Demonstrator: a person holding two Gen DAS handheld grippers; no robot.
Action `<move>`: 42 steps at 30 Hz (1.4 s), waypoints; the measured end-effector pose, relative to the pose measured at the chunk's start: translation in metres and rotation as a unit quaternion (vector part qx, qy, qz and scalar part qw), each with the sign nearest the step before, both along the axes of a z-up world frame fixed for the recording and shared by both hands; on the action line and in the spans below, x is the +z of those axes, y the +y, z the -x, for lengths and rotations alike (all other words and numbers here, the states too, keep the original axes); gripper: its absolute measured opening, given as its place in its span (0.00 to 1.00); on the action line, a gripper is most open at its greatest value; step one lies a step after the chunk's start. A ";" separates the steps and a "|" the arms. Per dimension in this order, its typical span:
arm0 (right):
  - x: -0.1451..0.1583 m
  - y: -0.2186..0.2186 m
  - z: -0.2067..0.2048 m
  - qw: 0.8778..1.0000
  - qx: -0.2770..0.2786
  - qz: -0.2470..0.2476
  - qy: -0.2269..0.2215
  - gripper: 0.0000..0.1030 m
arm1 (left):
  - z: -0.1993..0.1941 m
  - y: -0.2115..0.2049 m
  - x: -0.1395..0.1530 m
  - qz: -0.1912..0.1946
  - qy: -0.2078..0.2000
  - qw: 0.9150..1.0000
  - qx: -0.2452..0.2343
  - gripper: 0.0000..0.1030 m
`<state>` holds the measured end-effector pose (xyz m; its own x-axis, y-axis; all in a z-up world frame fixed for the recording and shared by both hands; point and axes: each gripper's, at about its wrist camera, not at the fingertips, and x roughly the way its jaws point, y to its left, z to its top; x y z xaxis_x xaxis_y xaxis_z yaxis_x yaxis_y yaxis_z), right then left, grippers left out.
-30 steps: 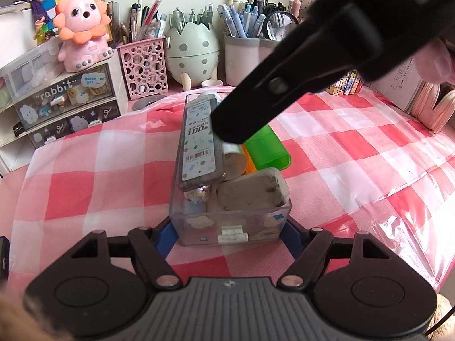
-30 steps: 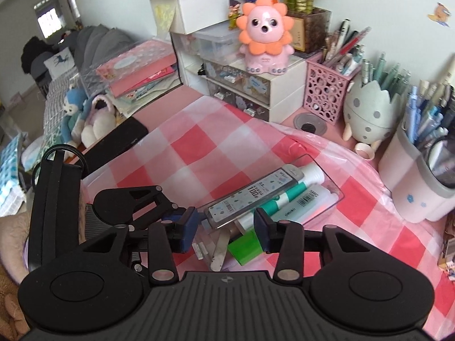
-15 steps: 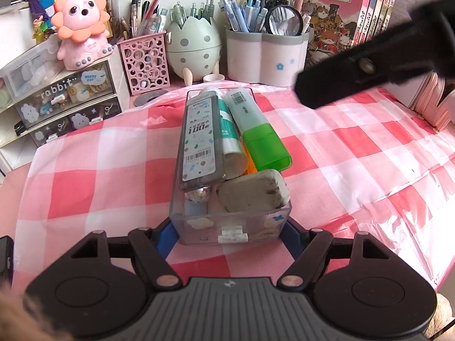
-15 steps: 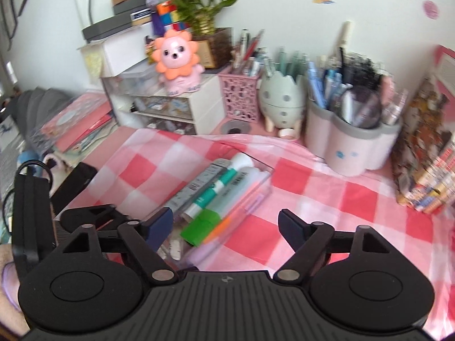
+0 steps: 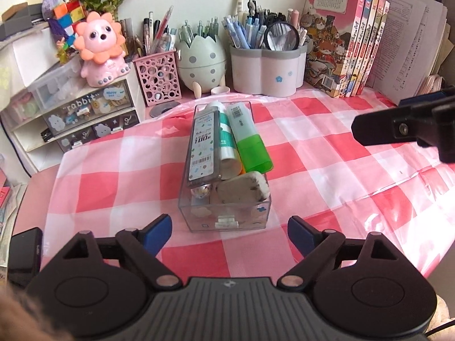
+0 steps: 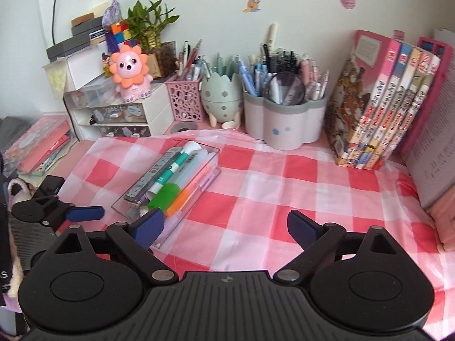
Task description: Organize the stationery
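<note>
A clear plastic box lies lengthwise on the pink checked cloth. It holds a grey lead case, a white-and-teal tube, a green-capped highlighter and a worn eraser. My left gripper is just short of the box's near end, its jaws opening and no pad touching the box. In the right wrist view the box is at the left. My right gripper hangs over bare cloth beside it, jaws opening with nothing between them. The left gripper's blue fingertips show at the left edge.
Along the back stand a pink mesh pen holder, an egg-shaped holder and a white flower-shaped pen cup. A lion figure sits on small drawers at the left. Books and papers line the right.
My left jaws have spread off the box's near end and pulled back a little. My right gripper has let go of the grey case, widened, and swung away to the right.
</note>
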<state>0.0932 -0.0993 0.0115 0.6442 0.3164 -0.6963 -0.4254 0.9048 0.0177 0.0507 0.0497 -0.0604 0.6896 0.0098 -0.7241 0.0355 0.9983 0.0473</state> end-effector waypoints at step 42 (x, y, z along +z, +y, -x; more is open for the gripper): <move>0.020 -0.021 0.058 0.992 -0.125 0.003 -0.014 0.95 | 0.044 -0.021 0.062 0.021 -0.019 0.998 0.050 0.79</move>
